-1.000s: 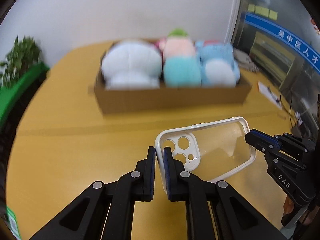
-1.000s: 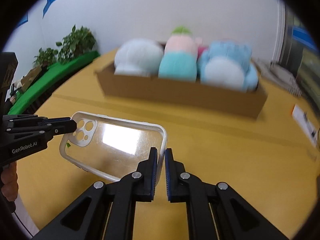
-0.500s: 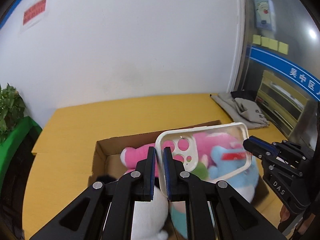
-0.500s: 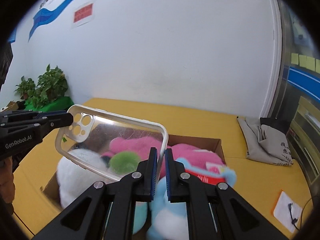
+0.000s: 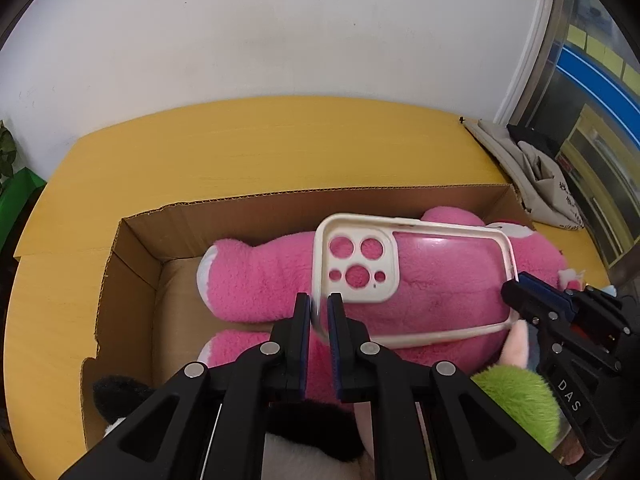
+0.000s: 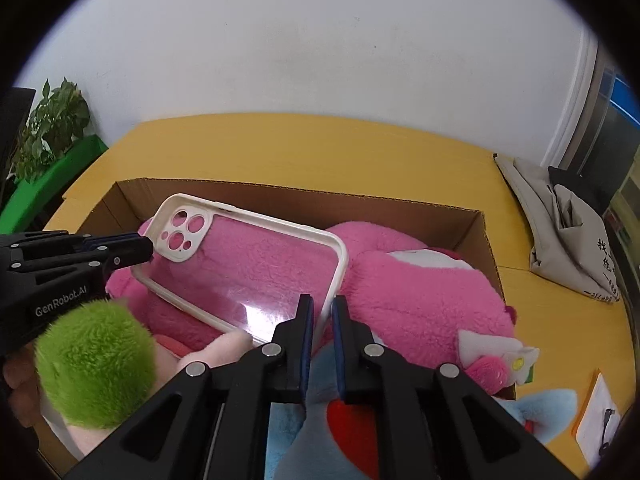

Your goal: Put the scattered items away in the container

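Plain office corner with a yellow wooden table (image 5: 280, 140)

A bare white wall (image 6: 320, 48) stood behind it; a leafy green potted plant (image 6: 52, 128) grew at the left, and a crumpled grey cloth bag (image 6: 568, 232) lay at the right.

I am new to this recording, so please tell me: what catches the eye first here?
A clear phone case with a white rim hangs over the cardboard box, pinched at opposite ends by the left claw and right claw. Directly beneath it lies a big pink plush toy in the box.
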Available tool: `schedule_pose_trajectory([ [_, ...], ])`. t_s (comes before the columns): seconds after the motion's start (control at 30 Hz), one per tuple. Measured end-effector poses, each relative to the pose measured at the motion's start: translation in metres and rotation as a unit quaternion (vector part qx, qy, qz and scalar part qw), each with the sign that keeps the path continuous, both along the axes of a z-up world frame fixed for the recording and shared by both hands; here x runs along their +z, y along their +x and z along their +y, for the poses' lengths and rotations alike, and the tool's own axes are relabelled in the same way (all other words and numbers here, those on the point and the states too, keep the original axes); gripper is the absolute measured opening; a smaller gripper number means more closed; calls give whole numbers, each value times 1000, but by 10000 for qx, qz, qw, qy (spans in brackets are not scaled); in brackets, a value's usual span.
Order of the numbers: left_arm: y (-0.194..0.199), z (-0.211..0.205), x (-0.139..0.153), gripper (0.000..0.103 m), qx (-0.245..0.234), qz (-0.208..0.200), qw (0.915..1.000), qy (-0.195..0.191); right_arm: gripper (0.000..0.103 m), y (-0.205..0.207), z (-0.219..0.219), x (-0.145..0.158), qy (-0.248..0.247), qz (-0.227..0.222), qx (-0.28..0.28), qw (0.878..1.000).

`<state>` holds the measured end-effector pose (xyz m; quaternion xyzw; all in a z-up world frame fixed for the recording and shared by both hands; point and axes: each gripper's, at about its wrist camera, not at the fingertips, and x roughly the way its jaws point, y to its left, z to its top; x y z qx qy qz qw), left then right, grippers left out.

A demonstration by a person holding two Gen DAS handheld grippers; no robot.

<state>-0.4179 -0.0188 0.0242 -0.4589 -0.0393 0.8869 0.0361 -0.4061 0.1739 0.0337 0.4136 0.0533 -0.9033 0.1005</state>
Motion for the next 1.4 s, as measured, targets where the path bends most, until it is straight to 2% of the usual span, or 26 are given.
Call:
schedule_pose_trajectory([
  [0.03, 5, 0, 3, 18, 9, 7, 10000, -34, 18, 1, 3, 2, -139, -1, -6, 9999],
  [0.07, 10, 0, 8, 24, 25, 64, 9999, -109, 29, 5, 6, 6, -315, 16, 12, 9995],
  [0.1, 19, 0, 14, 37, 49, 156, 9997, -168, 36, 11, 8, 12, -411, 96, -5, 9991],
  [0.13, 28, 0, 21, 51, 68, 259, 9995, -179, 52, 14, 11, 16, -416, 206, -44, 9989],
  [0.17, 40, -3, 27, 57, 69, 385, 9991, -155, 70, 24, 17, 24, -422, 367, -103, 9984],
  [0.2, 48, -7, 31, 69, 59, 488, 9987, -107, 78, 35, 20, 31, -464, 483, -133, 9977],
  [0.23, 67, -11, 38, 75, 44, 632, 9980, -8, 82, 53, 26, 38, -612, 604, -183, 9961],
  [0.3, 97, -16, 48, 77, 25, 819, 9965, 149, 82, 84, 35, 44, -970, 657, -272, 9927],
  [0.37, 133, -14, 56, 79, 16, 1023, 9947, 92, 82, 123, 36, 47, -1132, 720, -176, 9908],
  [0.43, 164, -7, 63, 85, -2, 1188, 9929, -51, 82, 157, 36, 47, -1106, 811, -237, 9903],
  [0.57, 234, 19, 72, 86, -113, 1441, 9892, -242, 82, 213, 40, 49, -846, 982, -450, 9905],
  [0.73, 295, 31, 69, 86, -89, 1476, 9890, 77, 82, 258, 45, 52, -603, 1084, -551, 9907],
  [0.87, 325, 32, 59, 86, 66, 1445, 9895, 57, 82, 281, 48, 47, -659, 955, -469, 9921],
  [1.07, 349, 32, 53, 86, 237, 1401, 9898, 57, 82, 308, 47, 42, -574, 924, -394, 9933],
  [1.4, 362, 37, 58, 86, 279, 1513, 9881, 45, 82, 322, 45, 43, -531, 948, -335, 9935],
])
